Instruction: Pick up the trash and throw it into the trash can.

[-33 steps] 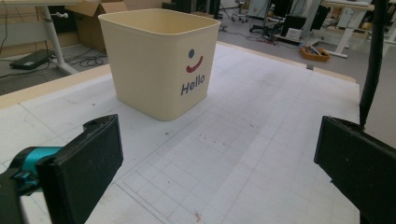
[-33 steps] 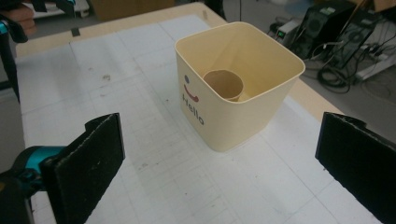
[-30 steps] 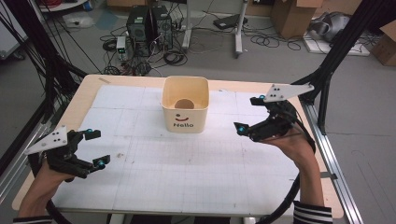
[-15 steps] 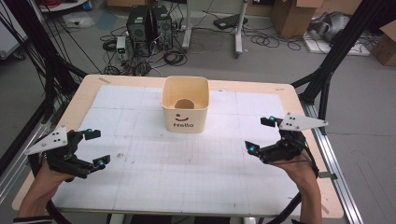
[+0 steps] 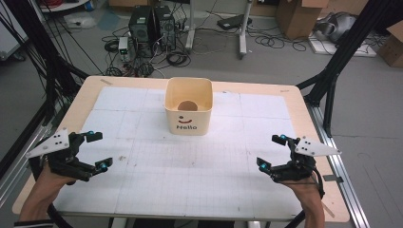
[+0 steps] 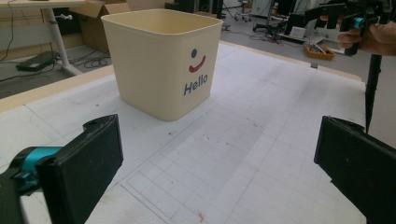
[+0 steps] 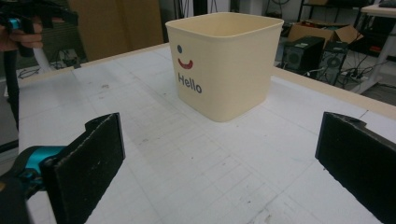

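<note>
A cream square tub (image 5: 188,107) marked "Hello" with a smile stands upright at the table's middle back; a brown round object (image 5: 187,105) lies inside it. My left gripper (image 5: 98,150) is open near the front left edge, nothing between its jaws. My right gripper (image 5: 272,151) is open near the front right edge, likewise holding nothing. The tub (image 6: 163,58) stands well beyond the wide-apart jaws in the left gripper view, and the tub (image 7: 226,60) is likewise far off in the right gripper view.
The table (image 5: 142,156) carries a white gridded mat with wooden borders. Black frame posts (image 5: 332,71) rise at both sides. Computers, cables and boxes sit on the floor (image 5: 147,23) behind. The other hand with its gripper (image 6: 359,28) appears far off in each gripper view.
My right gripper has moved from beside the tub back toward the front right edge and lower. The left gripper has stayed put.
</note>
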A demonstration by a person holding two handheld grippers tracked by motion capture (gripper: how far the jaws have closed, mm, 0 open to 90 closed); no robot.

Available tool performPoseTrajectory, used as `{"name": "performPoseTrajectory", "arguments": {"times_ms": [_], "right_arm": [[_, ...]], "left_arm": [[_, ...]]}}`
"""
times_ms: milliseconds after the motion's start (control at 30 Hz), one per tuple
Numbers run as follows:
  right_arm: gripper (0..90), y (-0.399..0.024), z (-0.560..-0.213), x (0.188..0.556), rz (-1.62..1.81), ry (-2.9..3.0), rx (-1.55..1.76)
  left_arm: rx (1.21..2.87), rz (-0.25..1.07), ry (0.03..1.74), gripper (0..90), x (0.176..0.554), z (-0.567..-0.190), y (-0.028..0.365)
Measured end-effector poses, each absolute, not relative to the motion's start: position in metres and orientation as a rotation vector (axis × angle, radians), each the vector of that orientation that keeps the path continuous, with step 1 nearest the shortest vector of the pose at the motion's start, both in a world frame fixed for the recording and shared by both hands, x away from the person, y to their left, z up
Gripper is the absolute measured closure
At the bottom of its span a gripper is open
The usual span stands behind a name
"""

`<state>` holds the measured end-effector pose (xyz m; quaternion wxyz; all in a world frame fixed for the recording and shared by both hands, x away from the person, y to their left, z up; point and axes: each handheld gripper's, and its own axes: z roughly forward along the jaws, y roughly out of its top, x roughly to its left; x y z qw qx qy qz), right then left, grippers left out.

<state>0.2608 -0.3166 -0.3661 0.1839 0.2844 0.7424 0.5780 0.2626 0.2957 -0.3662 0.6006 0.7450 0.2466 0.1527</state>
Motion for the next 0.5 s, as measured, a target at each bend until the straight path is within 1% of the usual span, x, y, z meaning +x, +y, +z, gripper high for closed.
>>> {"name": "performPoseTrajectory", "arguments": {"times_ms": [500], "right_arm": [[0.2,-0.3195,-0.3665,0.259,1.638,2.085,0.785]], "left_arm": [[1.728,0.357,0.564,1.7,0.2623,-0.3651,0.2954]]}}
